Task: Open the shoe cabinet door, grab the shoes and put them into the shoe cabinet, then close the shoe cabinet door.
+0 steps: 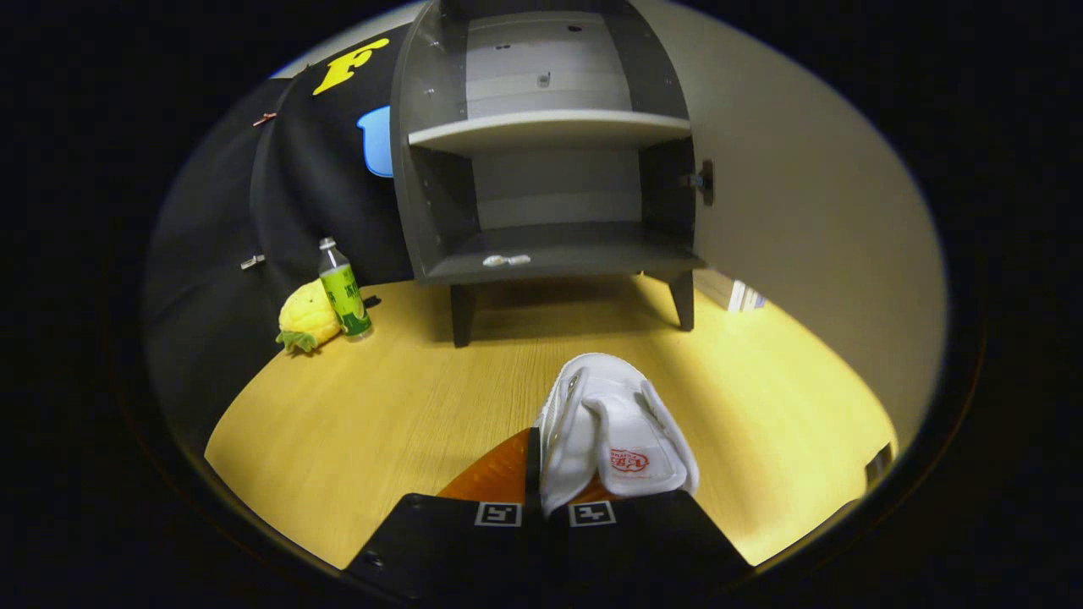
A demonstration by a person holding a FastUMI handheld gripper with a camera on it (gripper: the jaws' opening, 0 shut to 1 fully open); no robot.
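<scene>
The claw (546, 495) is closed on a white shoe (613, 431), pinching its side so the toe points ahead. Beyond it on the worktop (381, 406) stands the cabinet (546, 169), door open, ready to receive it.

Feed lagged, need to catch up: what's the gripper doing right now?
Gripper: jaws shut on the white shoe, held above the table, facing the open shoe cabinet.
</scene>
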